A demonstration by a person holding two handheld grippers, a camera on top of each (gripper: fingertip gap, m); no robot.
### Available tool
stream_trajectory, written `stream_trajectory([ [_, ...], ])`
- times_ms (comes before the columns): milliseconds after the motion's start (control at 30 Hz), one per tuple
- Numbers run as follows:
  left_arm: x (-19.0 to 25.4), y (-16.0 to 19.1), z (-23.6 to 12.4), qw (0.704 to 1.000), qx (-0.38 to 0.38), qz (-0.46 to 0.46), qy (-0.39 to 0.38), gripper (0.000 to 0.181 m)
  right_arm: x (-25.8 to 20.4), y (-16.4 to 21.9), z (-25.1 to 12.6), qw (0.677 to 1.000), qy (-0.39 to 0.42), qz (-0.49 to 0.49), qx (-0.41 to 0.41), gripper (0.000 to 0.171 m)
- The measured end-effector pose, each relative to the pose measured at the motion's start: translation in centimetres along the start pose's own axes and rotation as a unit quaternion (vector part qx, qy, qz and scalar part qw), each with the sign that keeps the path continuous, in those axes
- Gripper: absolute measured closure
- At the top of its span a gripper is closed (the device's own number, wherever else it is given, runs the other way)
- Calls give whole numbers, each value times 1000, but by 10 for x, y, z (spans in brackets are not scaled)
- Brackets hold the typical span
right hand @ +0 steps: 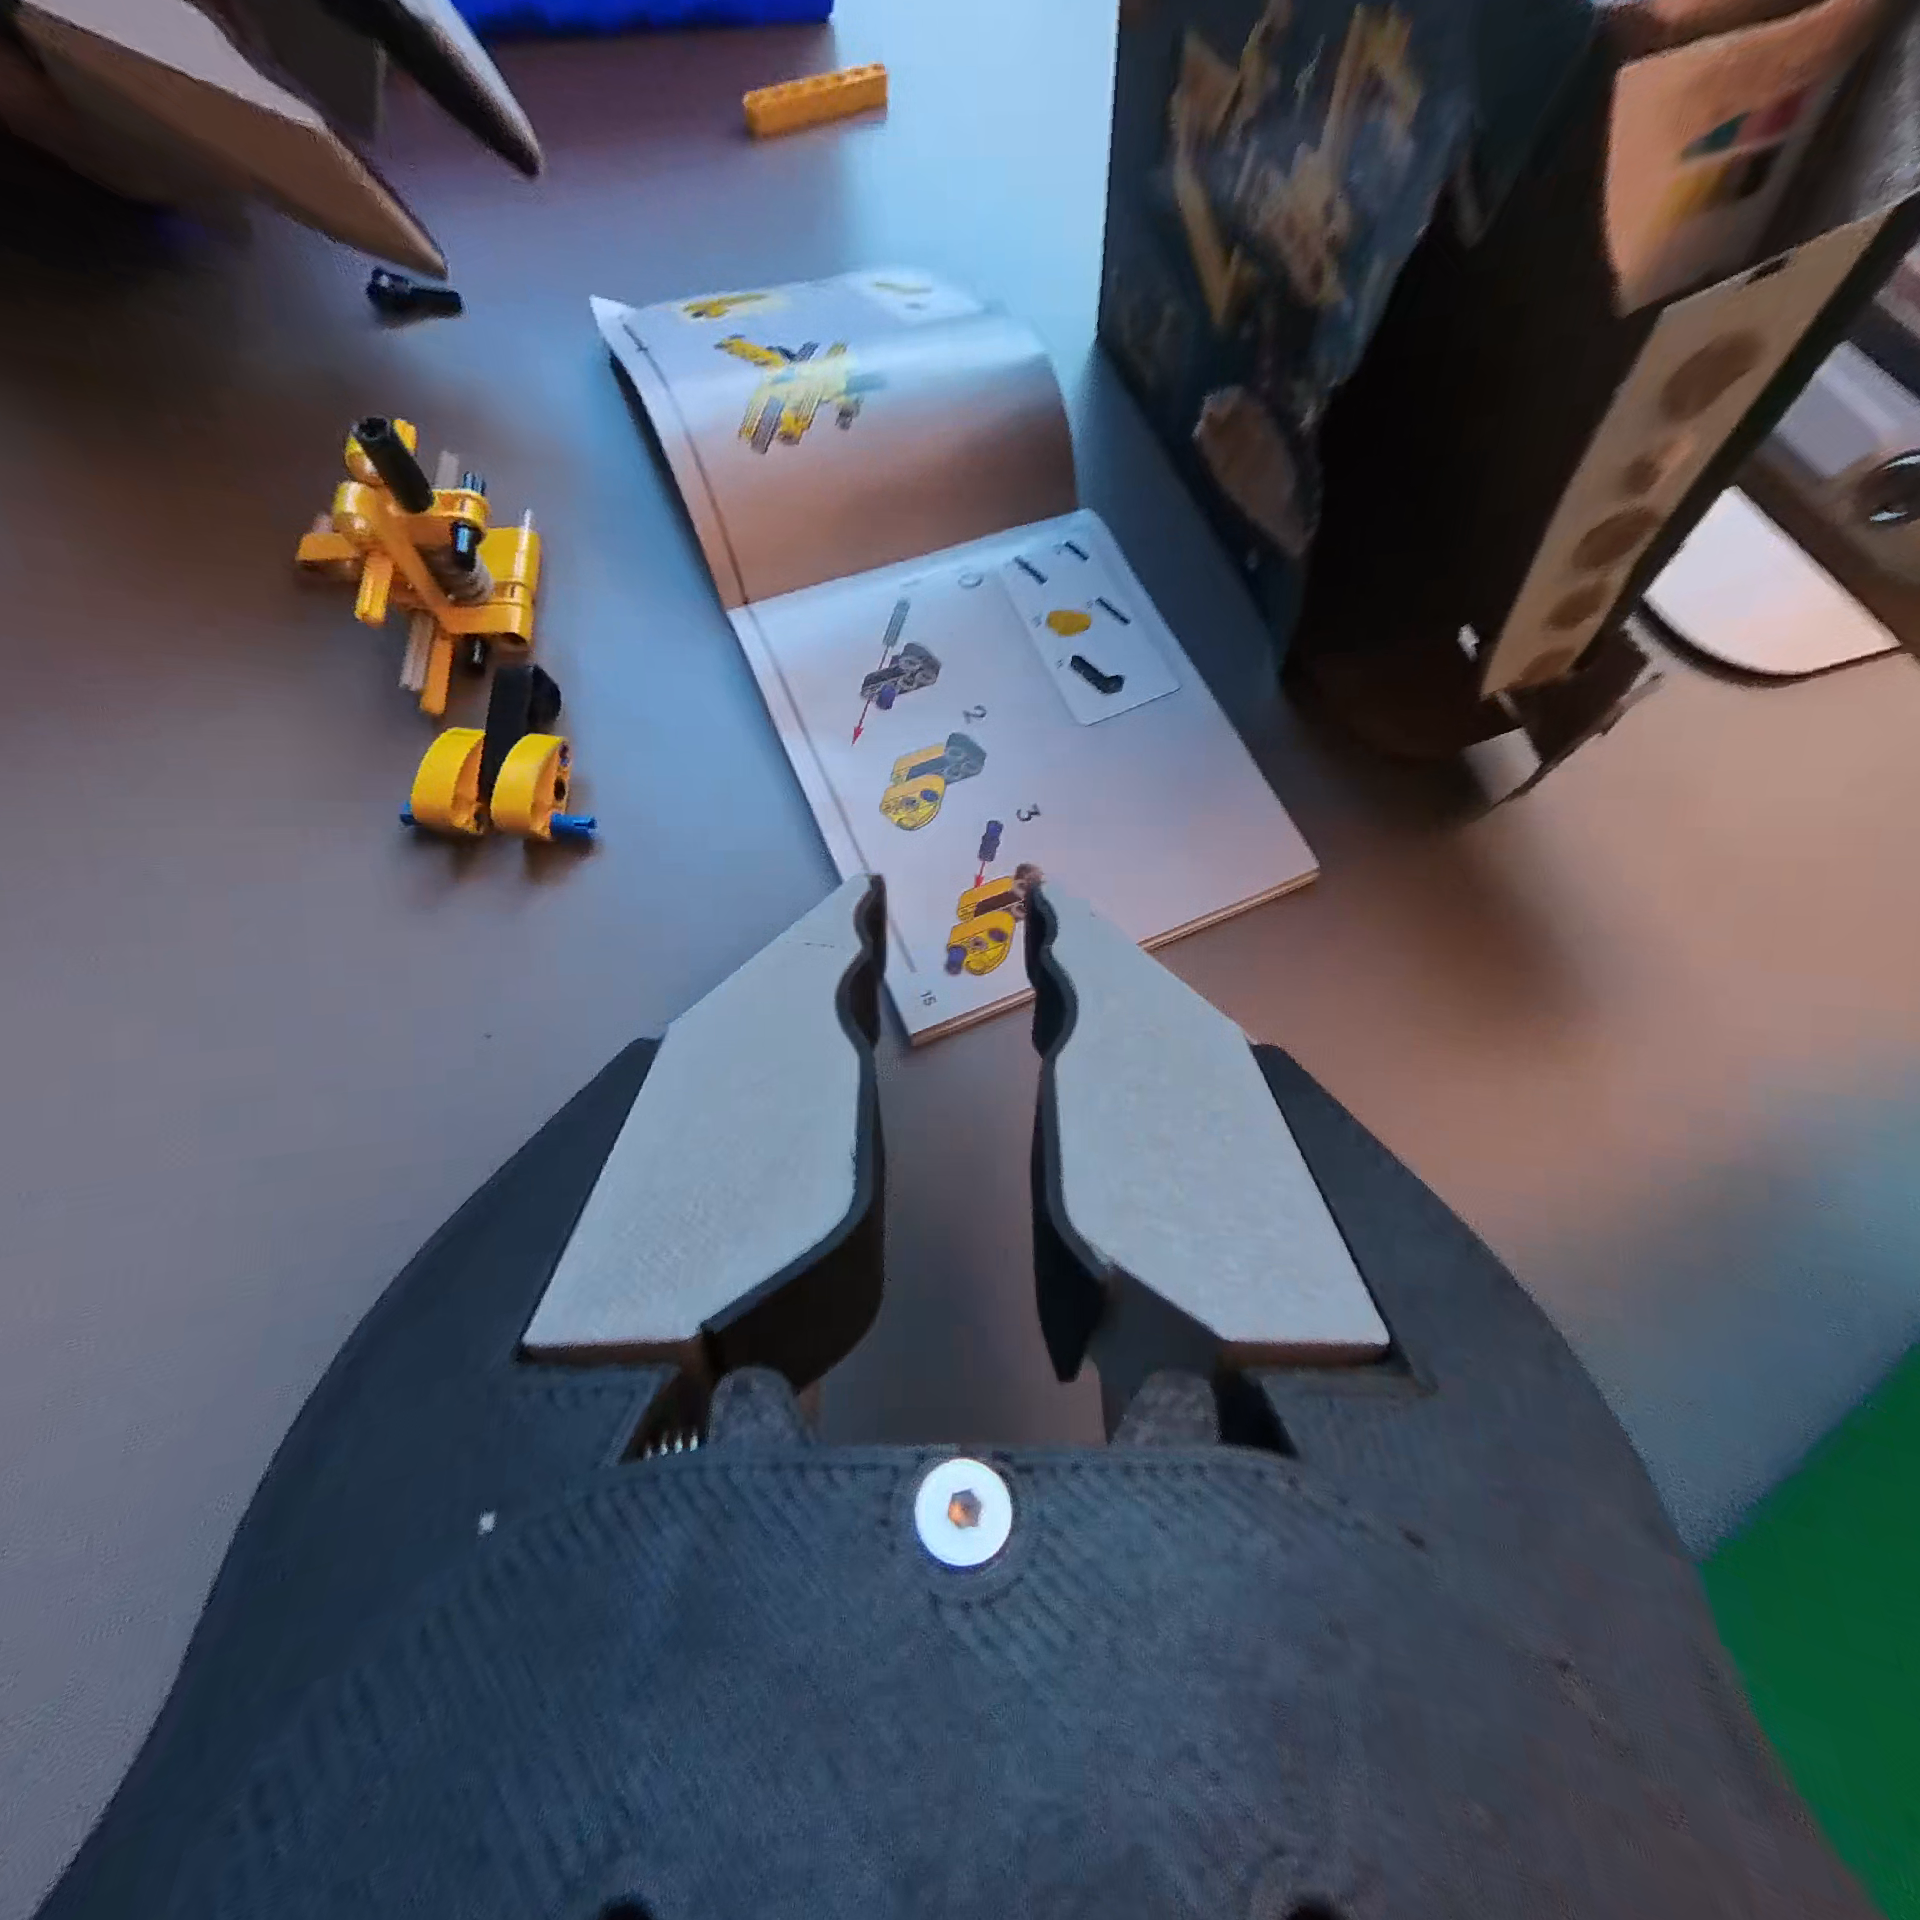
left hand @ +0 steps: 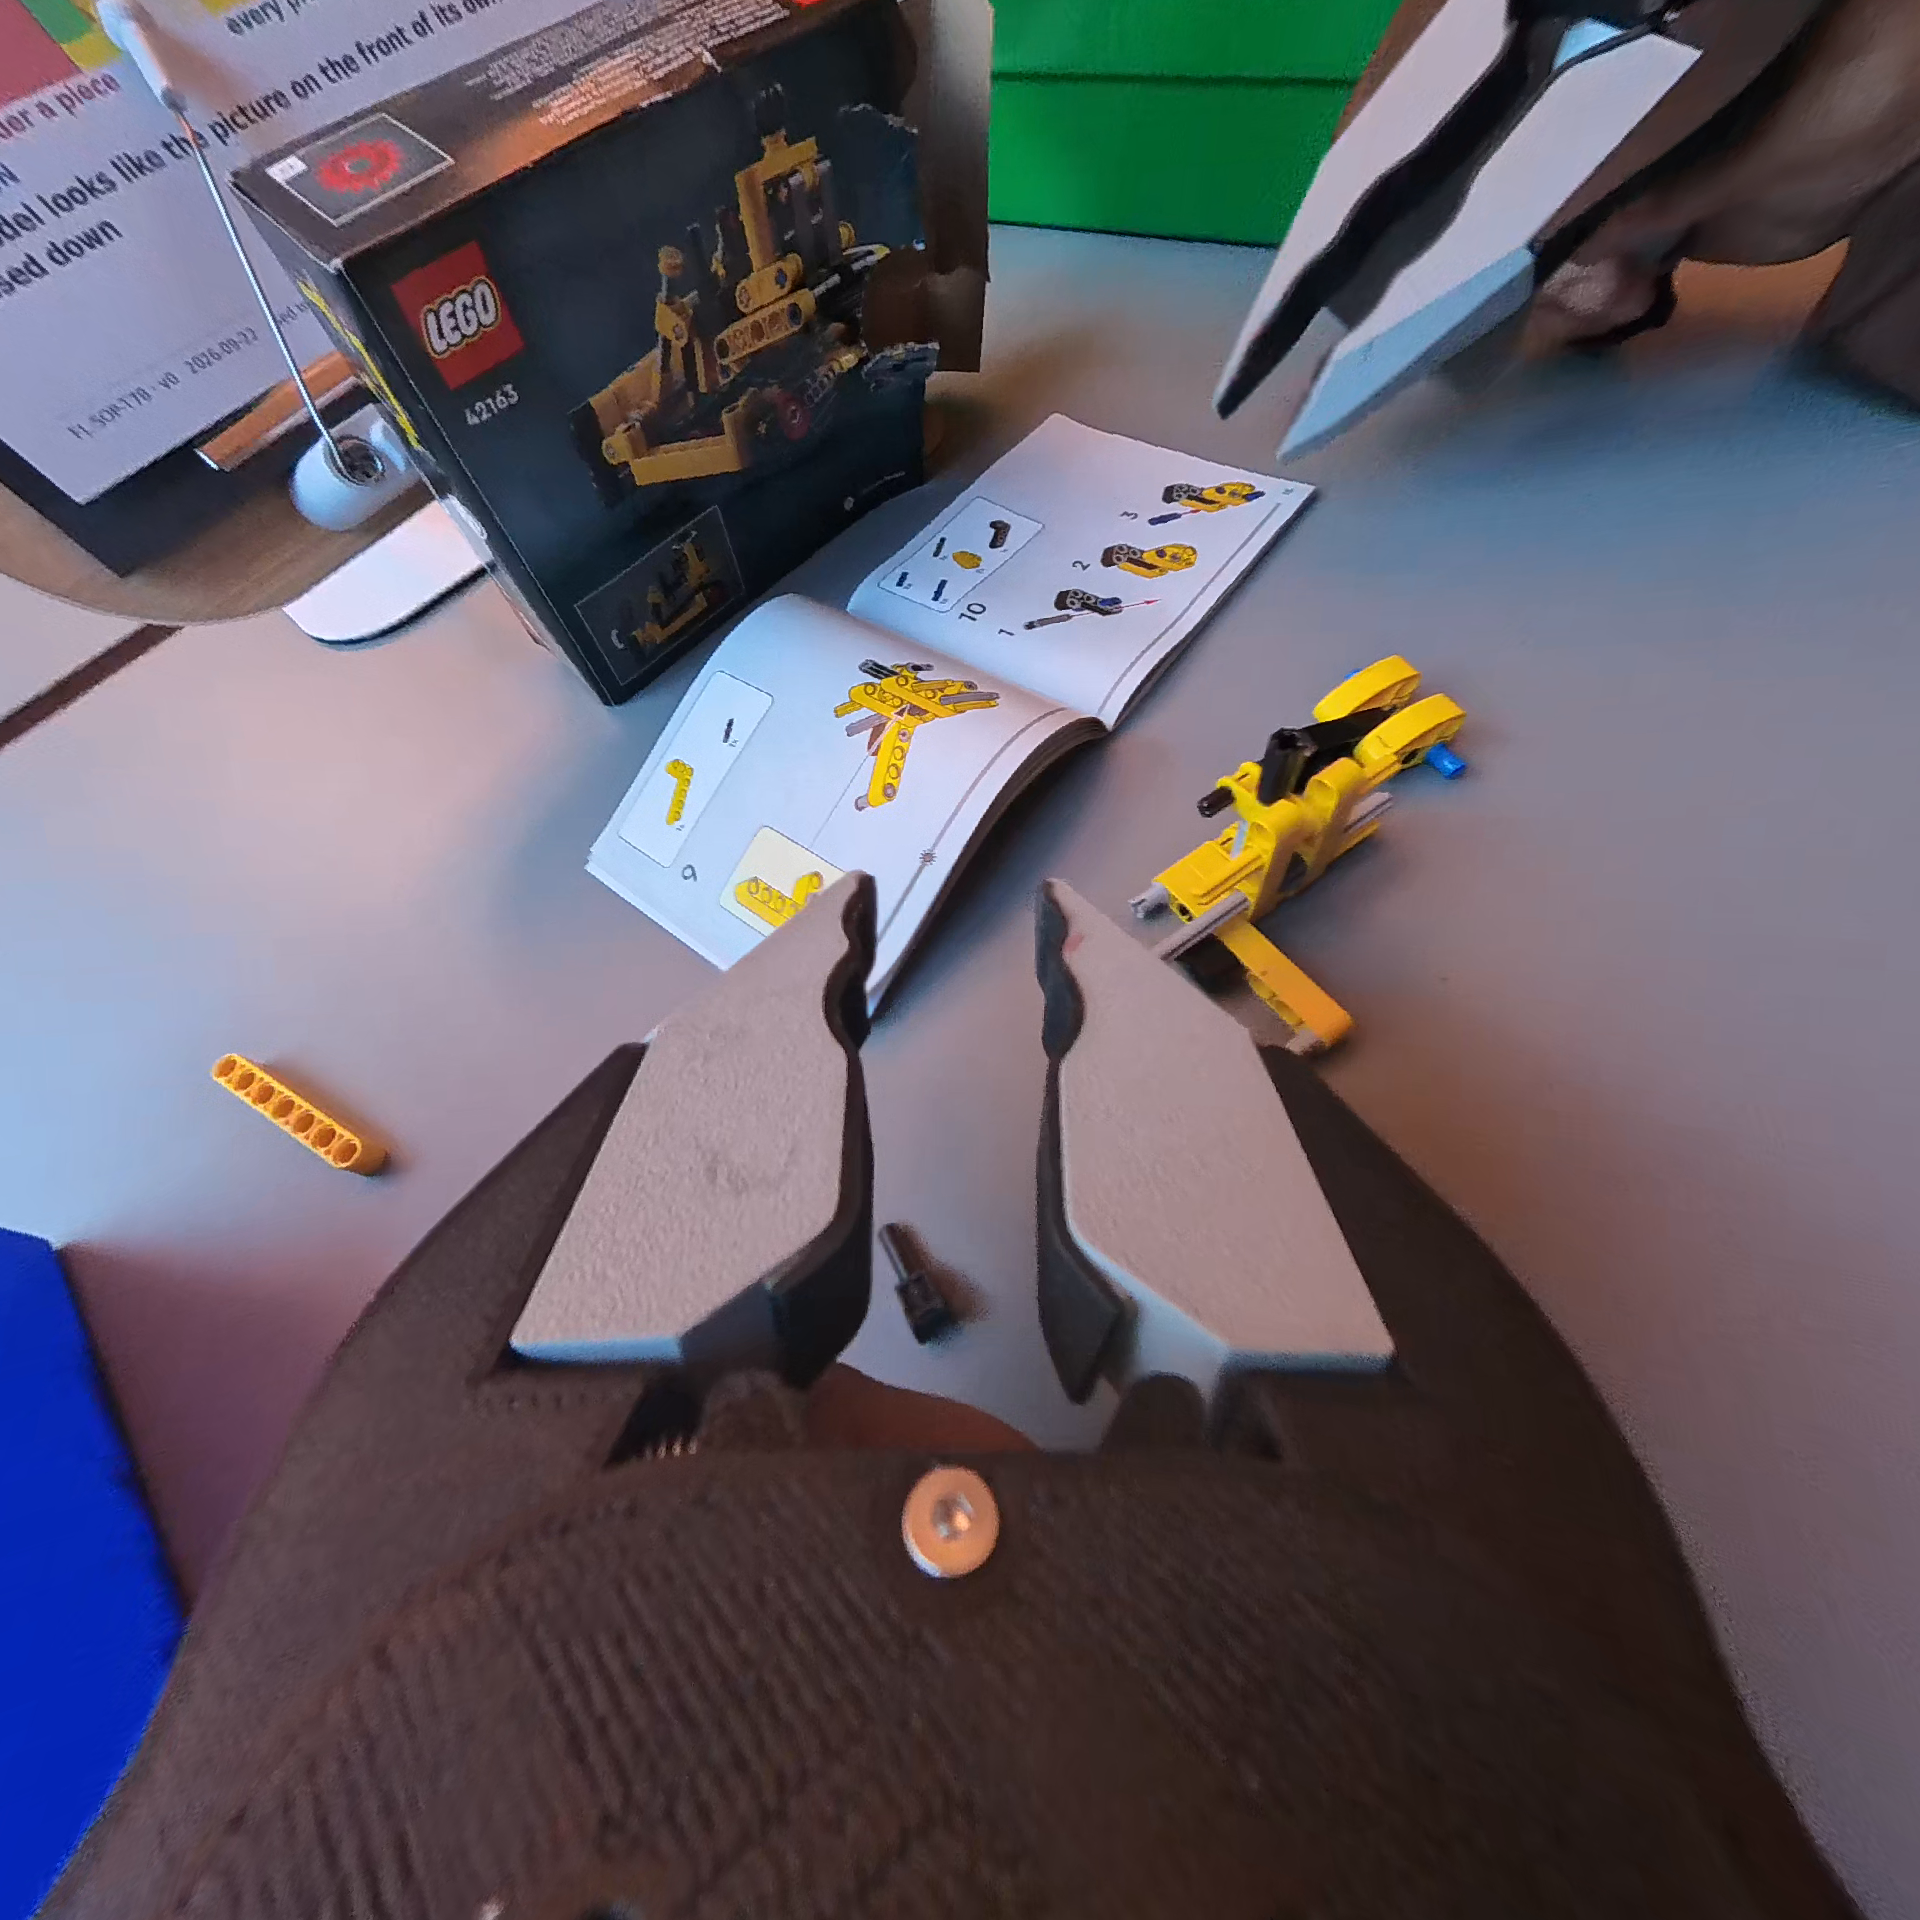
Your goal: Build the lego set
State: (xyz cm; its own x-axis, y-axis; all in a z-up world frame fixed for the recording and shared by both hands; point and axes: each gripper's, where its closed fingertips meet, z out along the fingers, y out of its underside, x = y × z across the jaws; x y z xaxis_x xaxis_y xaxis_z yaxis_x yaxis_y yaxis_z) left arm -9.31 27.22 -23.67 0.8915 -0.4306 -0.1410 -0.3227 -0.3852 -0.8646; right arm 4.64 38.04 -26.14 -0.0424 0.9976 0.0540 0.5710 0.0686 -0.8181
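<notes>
My left gripper is open and empty above the grey table, its tips over the near edge of the open instruction booklet. A small black pin lies on the table between its fingers. A part-built yellow model lies just right of it. A loose yellow beam with holes lies to the left. My right gripper is open and empty over the booklet's near corner. The model, the pin and the beam also show in the right wrist view.
The dark set box stands upright behind the booklet; it also shows in the right wrist view. A printed sheet on a wire stand sits behind the box. A green surface is at the back, a blue one at the left. The grippers' ends are close to 20 cm from one another. From my left tips it is roughly 15 cm to the beam; from my right, 30 cm. Seen from the left wrist view as well.
</notes>
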Motion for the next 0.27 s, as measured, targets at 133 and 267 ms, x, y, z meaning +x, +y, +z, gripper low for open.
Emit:
stream_trajectory([
  [133, -10, -12, 0, 1000, 20, 12, -15, 158, -4, 9, 7, 999, -13, -2, -31, 143],
  [267, 1, -38, 10, 999, 9, 21, 35, 158, -4, 13, 10, 999, -18, 5, -46, 139],
])
